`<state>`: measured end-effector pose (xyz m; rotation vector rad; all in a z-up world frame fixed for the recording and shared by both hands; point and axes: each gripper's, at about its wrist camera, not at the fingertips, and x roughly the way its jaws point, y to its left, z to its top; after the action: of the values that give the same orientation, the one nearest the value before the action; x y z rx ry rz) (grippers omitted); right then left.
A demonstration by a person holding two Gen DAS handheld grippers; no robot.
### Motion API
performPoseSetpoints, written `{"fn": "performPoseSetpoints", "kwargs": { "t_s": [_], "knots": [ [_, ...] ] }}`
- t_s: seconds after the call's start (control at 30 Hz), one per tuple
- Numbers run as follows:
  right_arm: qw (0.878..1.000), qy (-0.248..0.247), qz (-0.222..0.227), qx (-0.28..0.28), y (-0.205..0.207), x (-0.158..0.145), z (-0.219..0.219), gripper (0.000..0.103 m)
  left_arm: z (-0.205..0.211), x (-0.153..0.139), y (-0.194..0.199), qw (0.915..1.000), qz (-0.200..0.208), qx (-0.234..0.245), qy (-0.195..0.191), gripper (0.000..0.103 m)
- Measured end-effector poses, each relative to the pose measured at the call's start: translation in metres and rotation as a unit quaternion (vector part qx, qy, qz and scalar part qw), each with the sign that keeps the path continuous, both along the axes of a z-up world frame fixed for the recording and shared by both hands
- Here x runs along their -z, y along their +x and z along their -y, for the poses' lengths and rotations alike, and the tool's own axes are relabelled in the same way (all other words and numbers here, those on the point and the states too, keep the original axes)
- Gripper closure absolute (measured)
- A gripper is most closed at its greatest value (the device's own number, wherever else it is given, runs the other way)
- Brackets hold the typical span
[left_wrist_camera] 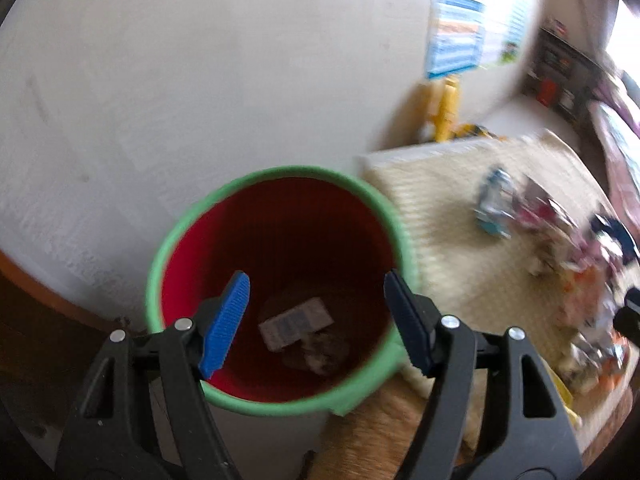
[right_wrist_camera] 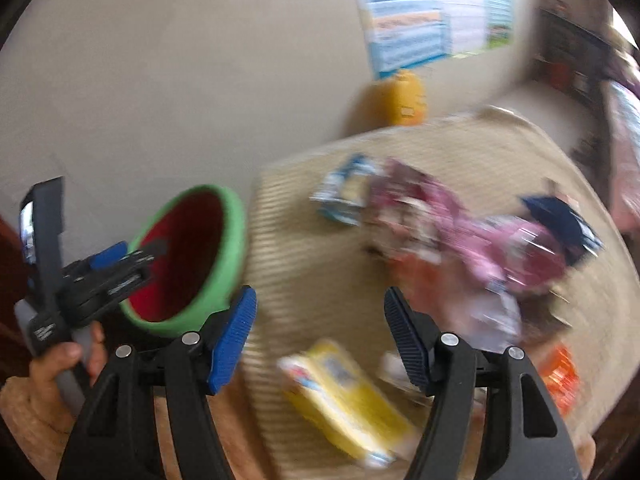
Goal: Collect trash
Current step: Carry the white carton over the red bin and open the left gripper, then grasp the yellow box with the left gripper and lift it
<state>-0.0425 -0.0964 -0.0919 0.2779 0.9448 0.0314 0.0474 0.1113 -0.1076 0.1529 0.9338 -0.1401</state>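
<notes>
Mat (right_wrist_camera: 460, 152): a ribbed beige mat is lying right of the bin, touching its green rim in the left wrist view.
Bin (left_wrist_camera: 276, 276): the red bin with the green rim is standing against the pale wall, holding a white printed wrapper (left_wrist_camera: 296, 322) and some crumpled scraps at its bottom.
Trash pile (right_wrist_camera: 480, 240): blurred pink, blue and orange wrappers are lying on the mat, well right of the bin.
Yellow packet (right_wrist_camera: 348, 396): lying on the mat, below the bin.
Left hand-held gripper (left_wrist_camera: 316, 320): hovering over the bin's mouth, released, nothing between its pads.
Right hand-held gripper (right_wrist_camera: 320, 336): hovering right of the bin above the yellow packet, released and empty.
</notes>
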Motion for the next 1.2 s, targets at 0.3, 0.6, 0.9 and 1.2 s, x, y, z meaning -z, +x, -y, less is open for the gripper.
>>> {"fn": "performPoseSetpoints", "kwargs": {
  "t_s": [0.3, 0.6, 0.9, 1.2],
  "knots": [
    [0.994, 0.023, 0.006, 0.109, -0.052, 0.006, 0.08, 0.039, 0.101, 0.015, -0.074, 0.9459, -0.057, 0.319, -0.008, 0.031],
    [0.989, 0.065, 0.017, 0.128, -0.071, 0.013, 0.097, 0.039, 0.107, 0.044, -0.076, 0.9454, -0.224, 0.228, -0.064, 0.025],
    [0.987, 0.075, 0.023, 0.139, -0.079, 0.016, 0.104, 0.039, 0.133, 0.074, -0.081, 0.9326, -0.318, 0.131, -0.11, 0.047],
    [0.986, 0.079, 0.011, 0.147, -0.08, 0.024, 0.109, 0.039, 0.116, 0.065, -0.065, 0.9476, -0.275, 0.13, -0.097, 0.086]
  ]
}}
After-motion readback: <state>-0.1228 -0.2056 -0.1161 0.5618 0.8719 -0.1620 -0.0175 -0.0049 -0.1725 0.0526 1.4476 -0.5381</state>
